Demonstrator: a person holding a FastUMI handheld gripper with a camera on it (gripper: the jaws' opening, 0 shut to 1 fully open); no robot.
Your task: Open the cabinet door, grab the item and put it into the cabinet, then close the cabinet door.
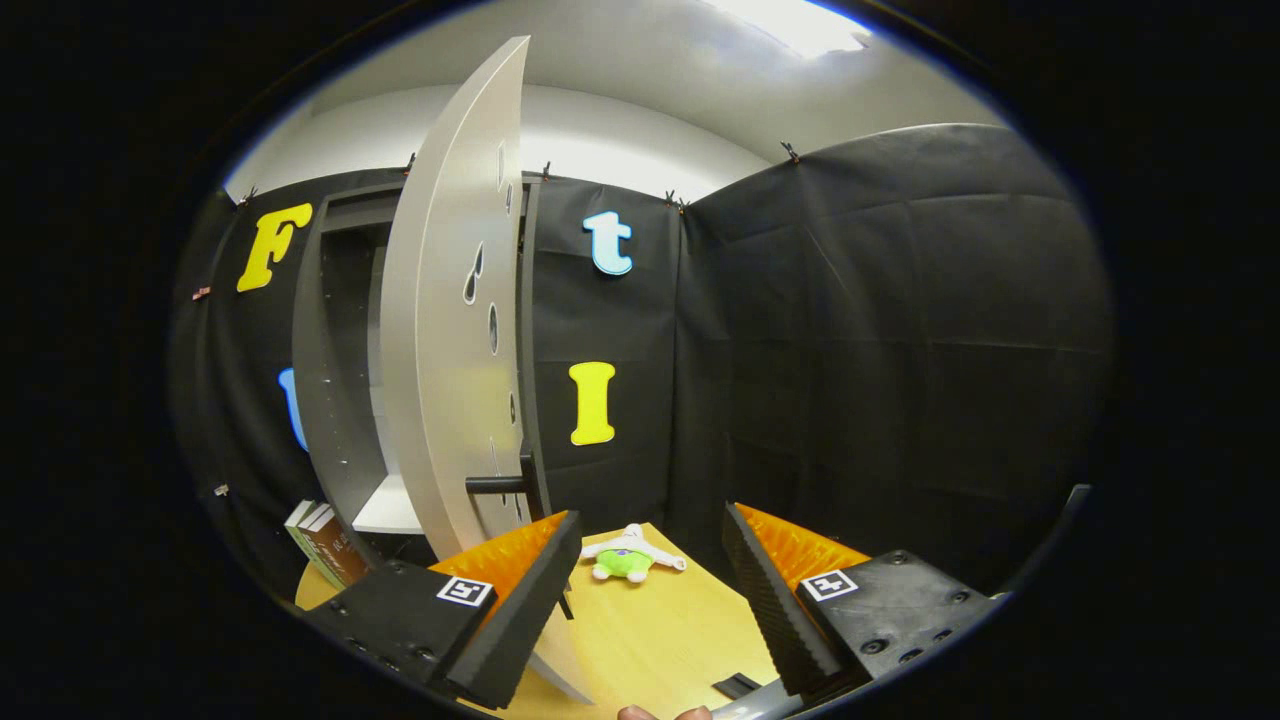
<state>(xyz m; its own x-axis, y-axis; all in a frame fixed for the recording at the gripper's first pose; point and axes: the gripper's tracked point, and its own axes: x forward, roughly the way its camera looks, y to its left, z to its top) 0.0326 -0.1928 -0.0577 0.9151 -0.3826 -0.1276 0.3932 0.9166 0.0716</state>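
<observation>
Gripper (648, 570) released, fingers spread wide apart, grasping nothing; cabinet door (450, 330) swung open, edge-on just ahead of one finger, dark handle (500, 484) low on its face; cabinet (335, 400) behind door, pale shelf (392, 508) visible inside; plush toy (628, 556) lying on tabletop (650, 640) beside door, beyond the fingers; books (325, 545) below cabinet.

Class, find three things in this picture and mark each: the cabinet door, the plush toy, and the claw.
cabinet door (445, 330), gripper view, on its pale open panel.
plush toy (622, 562), gripper view, on its green body, beyond the fingers.
claw (650, 590), gripper view, midway between its open fingertips.
</observation>
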